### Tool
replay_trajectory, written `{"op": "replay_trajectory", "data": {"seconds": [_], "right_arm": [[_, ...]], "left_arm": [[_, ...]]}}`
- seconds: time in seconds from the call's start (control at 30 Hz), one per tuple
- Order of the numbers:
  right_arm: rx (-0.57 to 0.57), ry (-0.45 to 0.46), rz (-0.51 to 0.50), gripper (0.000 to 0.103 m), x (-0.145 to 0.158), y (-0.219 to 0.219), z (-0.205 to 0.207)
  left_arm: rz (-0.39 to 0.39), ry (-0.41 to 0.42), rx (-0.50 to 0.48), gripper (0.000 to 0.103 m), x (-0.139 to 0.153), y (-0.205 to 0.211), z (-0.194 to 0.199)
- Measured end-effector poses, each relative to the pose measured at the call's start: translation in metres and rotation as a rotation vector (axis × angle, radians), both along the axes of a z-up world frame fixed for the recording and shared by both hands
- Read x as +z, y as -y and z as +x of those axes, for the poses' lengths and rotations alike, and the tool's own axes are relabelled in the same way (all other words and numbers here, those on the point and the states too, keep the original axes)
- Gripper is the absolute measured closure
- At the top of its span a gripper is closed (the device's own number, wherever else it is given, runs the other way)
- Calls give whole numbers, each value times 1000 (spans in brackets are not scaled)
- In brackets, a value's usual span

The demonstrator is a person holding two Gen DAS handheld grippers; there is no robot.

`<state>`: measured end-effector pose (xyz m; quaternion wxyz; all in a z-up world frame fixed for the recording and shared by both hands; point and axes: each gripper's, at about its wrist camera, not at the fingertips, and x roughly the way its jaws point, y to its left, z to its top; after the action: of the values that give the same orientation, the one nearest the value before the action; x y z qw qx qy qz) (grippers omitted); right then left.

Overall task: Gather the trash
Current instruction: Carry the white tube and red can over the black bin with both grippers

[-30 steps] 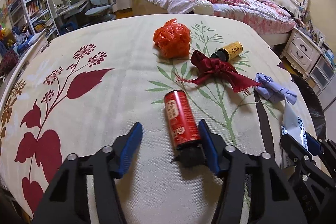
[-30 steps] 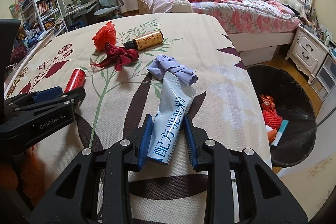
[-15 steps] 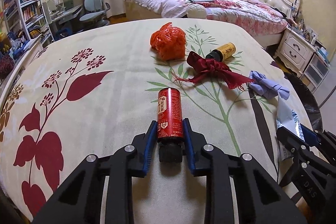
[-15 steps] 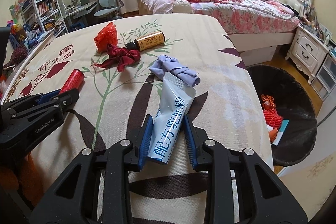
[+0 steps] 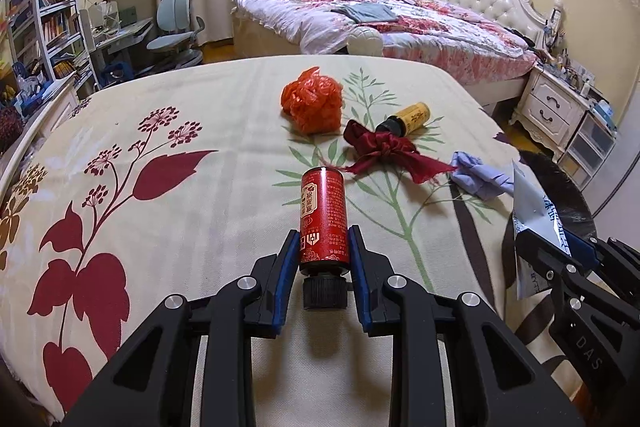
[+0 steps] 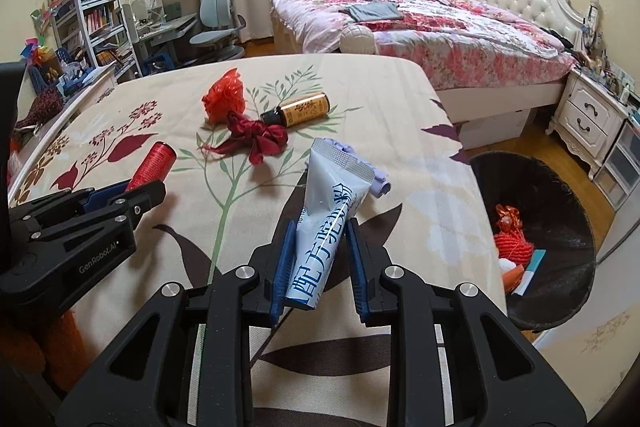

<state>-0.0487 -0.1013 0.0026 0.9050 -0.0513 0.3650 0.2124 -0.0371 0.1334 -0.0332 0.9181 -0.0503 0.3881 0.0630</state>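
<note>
My left gripper (image 5: 323,251) is shut on a red bottle (image 5: 323,215) with a black cap and holds it above the floral cloth (image 5: 160,227). My right gripper (image 6: 320,251) is shut on a pale blue packet (image 6: 328,215) with blue lettering, lifted off the cloth. An orange plastic bag (image 5: 313,101), a dark red ribbon (image 5: 384,151), a yellow bottle (image 5: 408,117) and a crumpled lilac wrapper (image 5: 478,177) lie on the cloth beyond. The red bottle (image 6: 154,163) and left gripper (image 6: 120,203) show at the left of the right wrist view.
A black trash bin (image 6: 560,187) stands on the floor right of the table and holds orange and white scraps (image 6: 514,247). A bed (image 5: 380,23), a nightstand (image 5: 552,107), a desk chair (image 5: 176,31) and bookshelves (image 5: 44,11) lie beyond the table.
My left gripper has closed on the red bottle and lifted it. My right gripper has raised the packet off the cloth and tilted it.
</note>
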Motion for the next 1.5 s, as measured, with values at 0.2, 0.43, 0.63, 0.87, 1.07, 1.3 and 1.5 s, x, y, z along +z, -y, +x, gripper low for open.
{"op": "replay_trajectory", "data": {"seconds": [0.2,0.43,0.63,0.87,1.07,1.3,1.5], "right_arm": [[-40,23,17,78,10,16,4],[-96,37,25,78,14,41,12],[-147,51,18,78,17,64,21],[-230,67,9,78,17,99,41],[-305,59,1,78,10,131,64],[-380,29,-6,78,-5,164,91],[-426,4,-21,77,-20,184,109]], "left_arm": [[-5,27,-30,76,10,12,0],[-8,48,-74,76,19,33,4],[-12,62,-119,76,25,53,15],[-9,84,-187,76,30,87,35],[-8,86,-242,76,28,120,61],[6,73,-297,76,20,161,91],[21,56,-327,76,9,191,114]]}}
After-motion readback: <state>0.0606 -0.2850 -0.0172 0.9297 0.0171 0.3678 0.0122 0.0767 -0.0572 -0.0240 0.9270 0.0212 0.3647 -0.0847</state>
